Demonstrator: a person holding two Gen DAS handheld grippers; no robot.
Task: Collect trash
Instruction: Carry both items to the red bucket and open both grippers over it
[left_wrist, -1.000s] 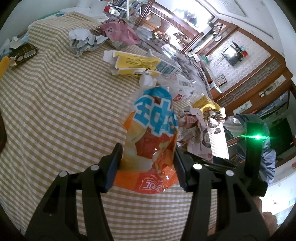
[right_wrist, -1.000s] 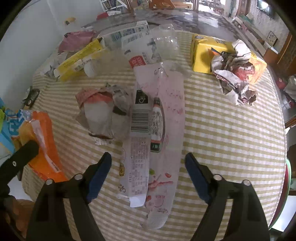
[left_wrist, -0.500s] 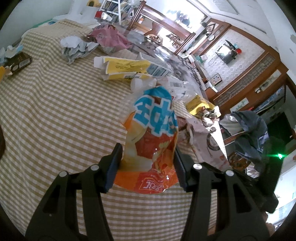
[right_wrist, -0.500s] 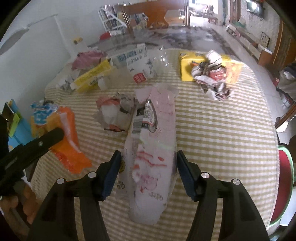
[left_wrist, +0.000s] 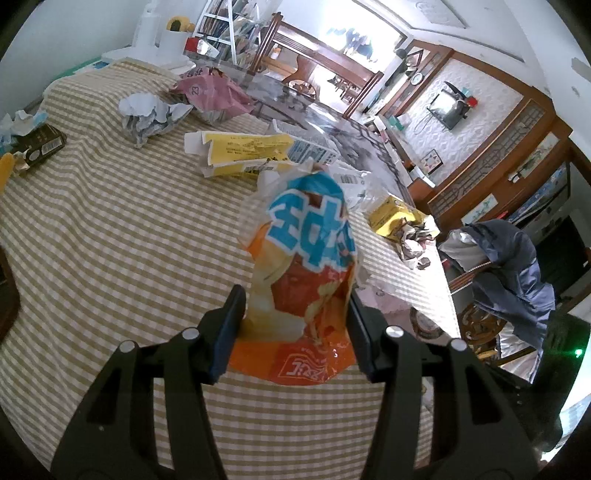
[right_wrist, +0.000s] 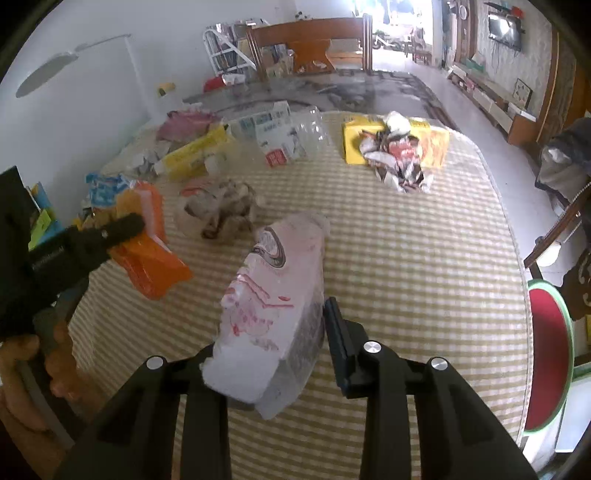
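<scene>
Trash lay scattered over the checked tabletop (right_wrist: 424, 258), and I had two pieces in hand. My left hand-held gripper (left_wrist: 295, 325) clamped the orange crisp bag (left_wrist: 306, 266) upright by its lower end, so it hung clear of the cloth; its big blue characters showed, but I could not read them. Just right of that bag, my right hand-held gripper (right_wrist: 269, 339) was closing on the pink wrapper (right_wrist: 273, 295), lifted off the cloth, its red print blurred.
</scene>
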